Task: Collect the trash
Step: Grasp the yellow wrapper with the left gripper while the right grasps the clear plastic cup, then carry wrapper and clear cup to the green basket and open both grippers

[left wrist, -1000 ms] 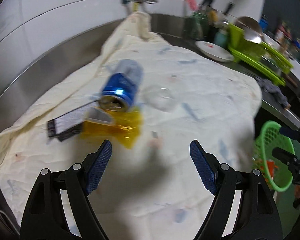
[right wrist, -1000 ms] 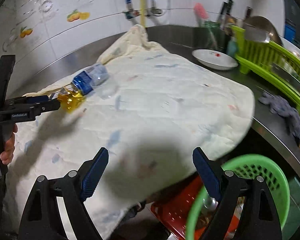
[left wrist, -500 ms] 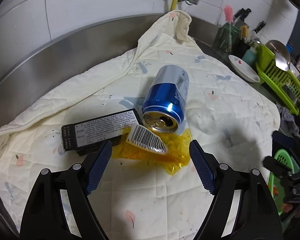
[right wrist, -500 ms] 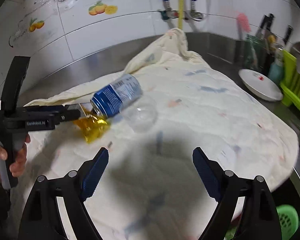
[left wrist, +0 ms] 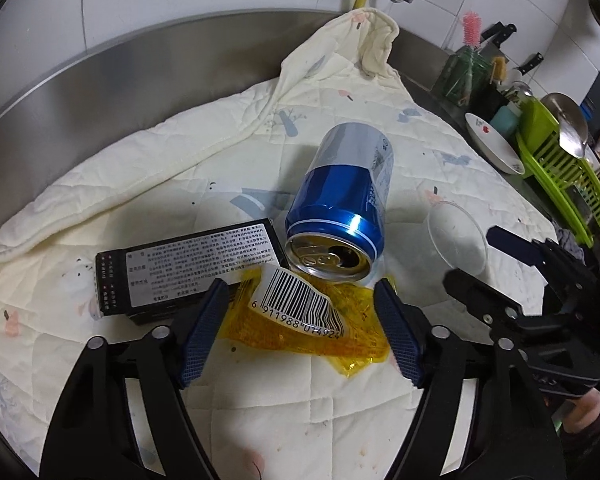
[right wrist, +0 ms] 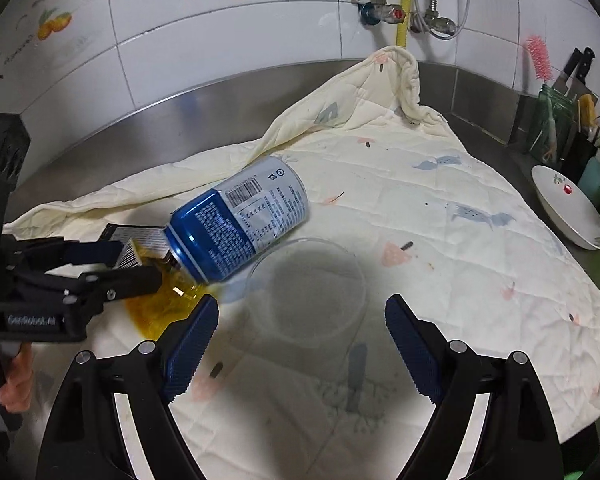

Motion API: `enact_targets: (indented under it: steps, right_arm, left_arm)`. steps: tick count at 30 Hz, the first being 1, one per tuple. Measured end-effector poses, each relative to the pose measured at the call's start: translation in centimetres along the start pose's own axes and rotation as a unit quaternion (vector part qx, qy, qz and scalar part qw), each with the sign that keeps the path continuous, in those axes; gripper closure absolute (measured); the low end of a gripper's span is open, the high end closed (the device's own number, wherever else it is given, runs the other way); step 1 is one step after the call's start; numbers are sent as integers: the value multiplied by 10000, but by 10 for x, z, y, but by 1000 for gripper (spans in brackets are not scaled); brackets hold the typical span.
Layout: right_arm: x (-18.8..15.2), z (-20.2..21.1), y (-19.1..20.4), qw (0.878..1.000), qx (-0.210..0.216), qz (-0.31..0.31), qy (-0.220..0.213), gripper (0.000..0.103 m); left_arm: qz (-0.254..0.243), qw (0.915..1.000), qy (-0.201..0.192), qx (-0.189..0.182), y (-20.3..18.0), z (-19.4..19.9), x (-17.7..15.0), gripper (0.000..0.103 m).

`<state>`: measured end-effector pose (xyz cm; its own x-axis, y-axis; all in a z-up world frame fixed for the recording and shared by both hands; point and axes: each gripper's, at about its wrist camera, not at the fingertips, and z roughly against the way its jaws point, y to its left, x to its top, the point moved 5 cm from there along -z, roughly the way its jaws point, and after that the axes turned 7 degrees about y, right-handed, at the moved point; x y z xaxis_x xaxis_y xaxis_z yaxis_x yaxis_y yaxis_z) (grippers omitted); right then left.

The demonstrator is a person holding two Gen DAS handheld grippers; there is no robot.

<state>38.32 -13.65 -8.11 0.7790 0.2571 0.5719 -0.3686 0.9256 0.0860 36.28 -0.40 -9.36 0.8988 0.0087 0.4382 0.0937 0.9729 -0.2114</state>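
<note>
Trash lies on the quilted cloth [left wrist: 340, 420]: yellow wrapper [left wrist: 320, 320] between the left gripper's [left wrist: 300, 328] wide-spread fingers, then the black box [left wrist: 188, 264], partly hidden, and blue can [left wrist: 340, 208]. Right gripper [right wrist: 300, 340], also wide, frames a barely visible clear cup [right wrist: 308, 292].

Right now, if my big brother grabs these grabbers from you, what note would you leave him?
Left hand-held gripper: open, empty, jaws either side of the yellow wrapper.
Right hand-held gripper: open, empty, pointed at the clear plastic cup.
Trash, all on the quilted cloth: wrapper, blue can on its side, black box beside the can, and the cup.
Done: nothing picked up in these views.
Left: grab the wrapper and the cup first, probably, then the can and box. No bin shows in these views.
</note>
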Motion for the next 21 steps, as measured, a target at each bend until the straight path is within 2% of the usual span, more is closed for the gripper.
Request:
enact_targets:
  steps: [4,6,14,21]
  right_arm:
    - [2,-9,1,9999,-56,42,87,34]
    - [2,-8,2,9999,-67,51,85,41]
    - [-9,7,4,10000,15,23,-3,43]
    - [-27,38,6,9998,61,-47,-167,43]
  left_arm:
    - [20,9999,59,-103,-1,-6,0,45]
    - [-5,9999,54,-157,-2,-6,0,55]
    - [-82,9993,-6,-365,-4,4,-8,79]
    - [-154,9984,-41,-546,-13,20,-21,86]
